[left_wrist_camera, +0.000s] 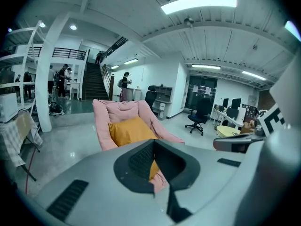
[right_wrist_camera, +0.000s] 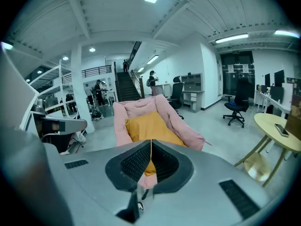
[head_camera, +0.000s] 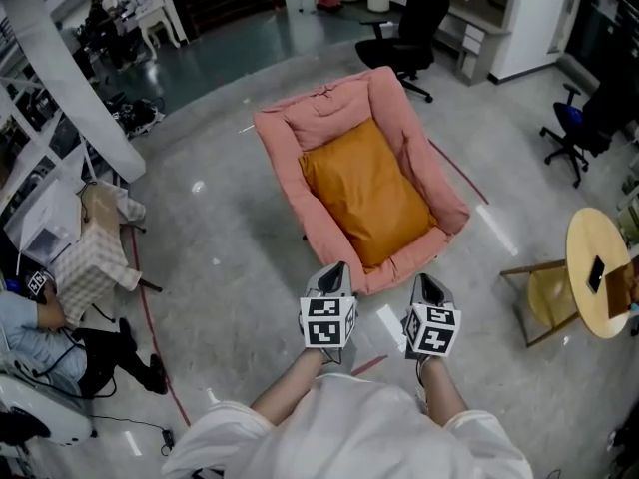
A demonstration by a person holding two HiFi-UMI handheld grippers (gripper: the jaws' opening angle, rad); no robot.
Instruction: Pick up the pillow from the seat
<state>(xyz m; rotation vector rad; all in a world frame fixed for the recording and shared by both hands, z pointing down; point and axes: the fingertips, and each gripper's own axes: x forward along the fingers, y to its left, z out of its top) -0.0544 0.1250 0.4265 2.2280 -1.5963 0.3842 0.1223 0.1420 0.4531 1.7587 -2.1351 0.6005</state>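
An orange pillow (head_camera: 367, 193) lies on the seat of a pink padded chair (head_camera: 288, 138) in the middle of the grey floor. It also shows ahead as the orange pillow (left_wrist_camera: 130, 131) in the left gripper view and the orange pillow (right_wrist_camera: 150, 127) in the right gripper view. My left gripper (head_camera: 332, 274) is just short of the chair's near rim, shut and empty. My right gripper (head_camera: 427, 285) hovers beside it, near the rim's right end, also shut with nothing in it. Neither touches the chair or pillow.
A round yellow table (head_camera: 599, 267) and a wooden chair (head_camera: 544, 297) stand at the right. Black office chairs (head_camera: 411, 28) are behind the pink chair and at far right. A seated person (head_camera: 40, 327) and a checked cloth (head_camera: 92, 262) are at left, by a white column (head_camera: 70, 78).
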